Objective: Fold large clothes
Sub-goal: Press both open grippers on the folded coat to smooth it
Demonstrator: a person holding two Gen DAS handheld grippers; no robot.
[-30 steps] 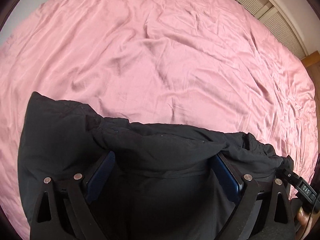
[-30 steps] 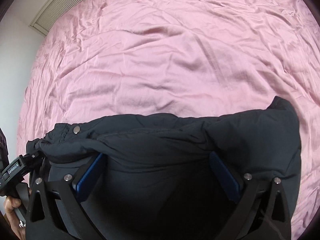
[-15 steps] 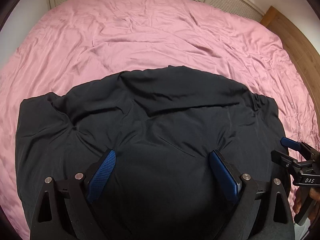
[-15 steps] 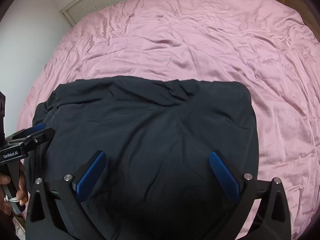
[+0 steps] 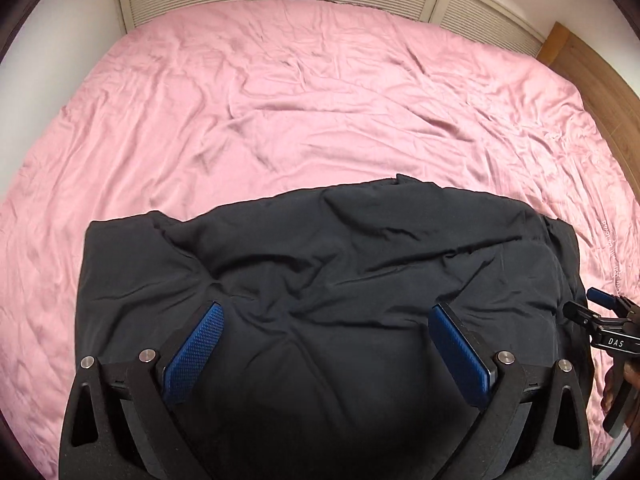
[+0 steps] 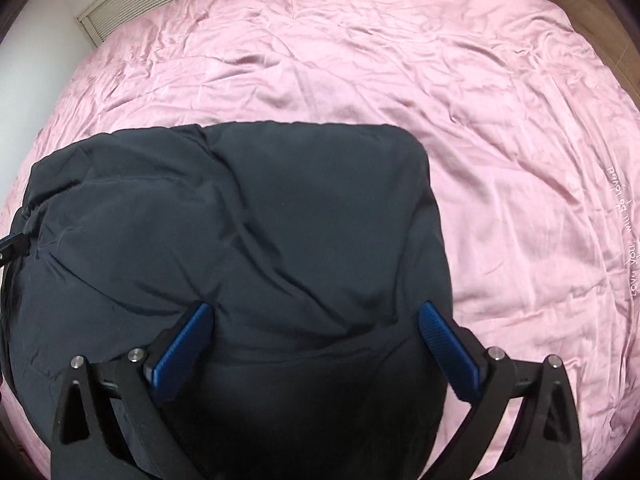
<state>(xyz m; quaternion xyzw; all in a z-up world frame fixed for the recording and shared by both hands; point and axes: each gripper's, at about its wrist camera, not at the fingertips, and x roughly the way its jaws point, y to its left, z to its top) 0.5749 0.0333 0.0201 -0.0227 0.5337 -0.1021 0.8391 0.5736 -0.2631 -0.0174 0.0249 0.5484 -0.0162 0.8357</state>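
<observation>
So the black padded garment [image 5: 320, 288] is lying in a folded bundle on the pink bed sheet [image 5: 280, 100], near the edge of the bed where the person is standing, and both tongs are looking down on it from above. The bit that matters for whatever comes next: the bundle's long axis runs side to side across both views, so each tong is sitting over its own end of it. The left tongs [image 5: 326, 340] are over the left half, and you can spot the right tongs [image 5: 604, 320] poking in at the right edge of that view, just off the garment's right end, with a bit of the person's hand below them. In the right wrist view the right tongs [image 6: 316, 340] frame the right half of the garment [image 6: 240, 240], and its right-hand edge falls just inside the right finger. Neither hand looks clearly closer, they're pretty evenly split. Left tongs are spread wide, and they've just been opening further, with nothing pinched; the fabric just sits below, between the blue pads [image 5: 196, 344]. Right tongs look wide too, nothing clamped, pads apart over the cloth. My guess is the fold is laid down and the next grab means coming back down onto an edge.
</observation>
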